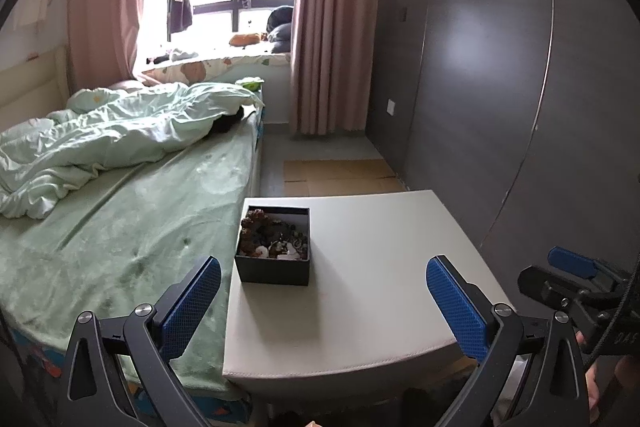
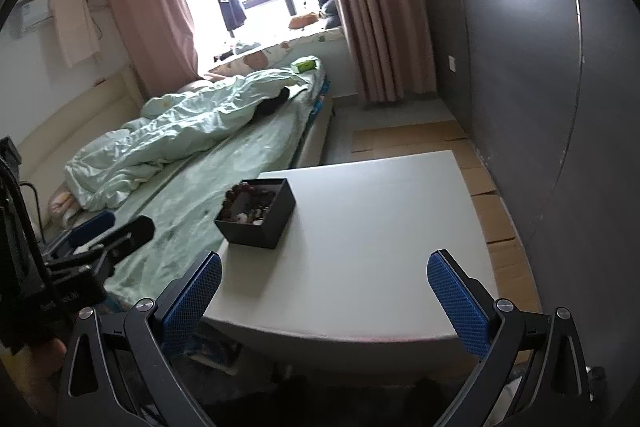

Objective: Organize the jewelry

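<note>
A black box [image 1: 273,251] sits near the table's [image 1: 380,267] left edge, toward the far corner, filled with a jumble of beads and jewelry [image 1: 274,233] too tangled to sort out. Both the left tongs [image 1: 323,301] and the right tongs [image 2: 324,297] stand wide and empty above the near edge.

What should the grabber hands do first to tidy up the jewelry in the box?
Probably bring the left gripper forward to the black box on the white table. Both grippers are open and hold nothing, the jewelry sits heaped in the box, and the box is nearer the left gripper than the right gripper.
</note>
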Demonstrator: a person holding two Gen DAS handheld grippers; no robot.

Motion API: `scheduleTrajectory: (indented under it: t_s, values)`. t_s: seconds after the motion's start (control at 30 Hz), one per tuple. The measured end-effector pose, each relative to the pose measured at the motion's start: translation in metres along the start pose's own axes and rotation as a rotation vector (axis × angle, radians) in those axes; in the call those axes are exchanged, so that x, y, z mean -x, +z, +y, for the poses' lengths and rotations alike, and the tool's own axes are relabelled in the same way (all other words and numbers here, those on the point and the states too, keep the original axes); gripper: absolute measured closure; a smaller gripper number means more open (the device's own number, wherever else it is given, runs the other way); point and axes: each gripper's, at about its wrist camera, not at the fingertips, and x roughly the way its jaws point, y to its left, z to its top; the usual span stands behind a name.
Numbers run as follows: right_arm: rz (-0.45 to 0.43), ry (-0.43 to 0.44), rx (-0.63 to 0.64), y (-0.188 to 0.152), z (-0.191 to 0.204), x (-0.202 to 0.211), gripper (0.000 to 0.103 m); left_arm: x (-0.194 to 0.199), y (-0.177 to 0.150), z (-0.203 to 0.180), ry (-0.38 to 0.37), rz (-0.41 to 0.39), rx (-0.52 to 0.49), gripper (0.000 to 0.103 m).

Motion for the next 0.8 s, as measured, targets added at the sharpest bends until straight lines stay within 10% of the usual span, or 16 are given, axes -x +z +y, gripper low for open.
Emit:
scheduleTrajectory:
  t_s: [0.8]
  values:
    - [0.014,-0.001,-0.010,0.003,-0.002,-0.005,0.000,-0.003,0.004,0.012,-0.026,0.004,0.039,0.000]
